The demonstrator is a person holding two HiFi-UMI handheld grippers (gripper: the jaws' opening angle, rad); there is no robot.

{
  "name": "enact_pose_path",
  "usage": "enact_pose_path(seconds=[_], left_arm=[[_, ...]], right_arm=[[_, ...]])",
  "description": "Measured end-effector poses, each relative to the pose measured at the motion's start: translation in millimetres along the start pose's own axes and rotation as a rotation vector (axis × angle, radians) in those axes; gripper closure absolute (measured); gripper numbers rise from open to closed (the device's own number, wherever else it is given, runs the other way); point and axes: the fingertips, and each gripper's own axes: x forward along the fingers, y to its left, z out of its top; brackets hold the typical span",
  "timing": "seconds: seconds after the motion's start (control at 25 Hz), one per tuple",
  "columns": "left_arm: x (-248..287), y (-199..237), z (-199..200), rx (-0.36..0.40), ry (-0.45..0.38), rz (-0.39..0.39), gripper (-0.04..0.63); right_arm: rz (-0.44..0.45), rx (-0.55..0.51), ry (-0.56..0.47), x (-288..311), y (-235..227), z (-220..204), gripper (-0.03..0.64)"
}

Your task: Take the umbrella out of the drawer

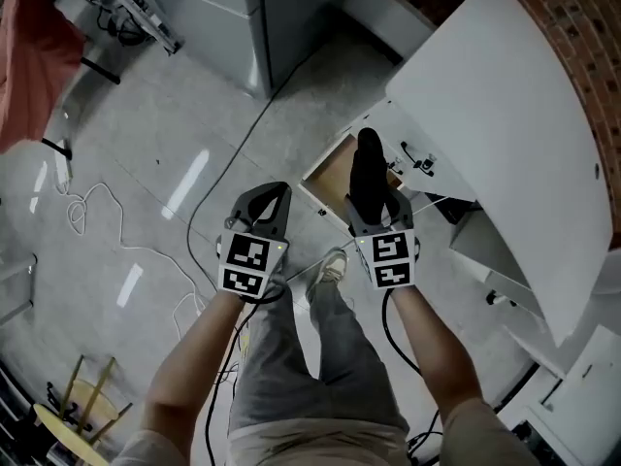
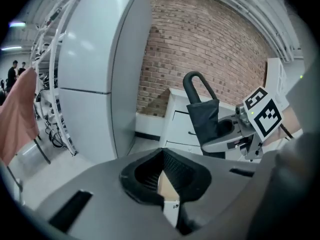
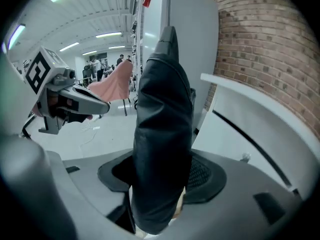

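Note:
A black folded umbrella (image 1: 367,163) with a curved handle stands upright in my right gripper (image 1: 374,212), which is shut on its lower part. It hangs above the open wooden-bottomed drawer (image 1: 328,175) of a white cabinet (image 1: 505,115). The right gripper view shows the umbrella (image 3: 162,129) filling the gap between the right gripper's (image 3: 165,181) pads. My left gripper (image 1: 275,194) hovers beside it to the left, fingertips together, holding nothing. From the left gripper (image 2: 162,156) view, the umbrella (image 2: 204,116) and the right gripper (image 2: 235,129) are at the right.
White cables (image 1: 97,212) trail over the grey floor at the left. A tall grey cabinet (image 1: 281,17) stands at the top and a brick wall (image 1: 572,27) behind the white cabinet. A yellow stool (image 1: 78,406) is at the bottom left. The person's shoe (image 1: 333,265) is below the drawer.

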Motion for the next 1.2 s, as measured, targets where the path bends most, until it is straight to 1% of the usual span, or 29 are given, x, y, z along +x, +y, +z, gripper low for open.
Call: enact_pose_path(seconds=[0.2,0.32,0.48,0.6,0.76,1.0,1.2], left_arm=[[-44.8,-8.7,66.2,0.013,-0.039,-0.008,0.589],[-61.5,-18.6,105.2,0.027,-0.061,-0.023,0.589],[-84.6,-36.0,163.9,0.085,-0.110,-0.050,0.589],[-108.0,-43.9,207.5,0.127,-0.151,-0.052,0.589],[-137.9,-50.9,269.9,0.223,-0.207,-0.047,0.589],[-202.1,-76.5,349.5,0.330,-0.330,-0.063,0.589],[-250.4,-100.4,399.3,0.372,-0.426,-0.059,0.589]], right_arm=[[-0.005,0.004,-0.094,-66.5,-2.2,74.0,0.360],[-0.020,0.008,-0.151,-109.6,-8.1,118.5,0.360],[-0.033,0.034,-0.245,-171.3,-17.9,179.0,0.361],[-0.049,0.025,-0.316,-218.1,-23.5,221.2,0.360],[-0.072,0.004,-0.397,-273.5,-31.9,273.9,0.360],[-0.107,-0.012,-0.551,-360.7,-33.4,335.7,0.360],[-0.157,-0.007,-0.667,-433.4,-38.6,368.2,0.360]])
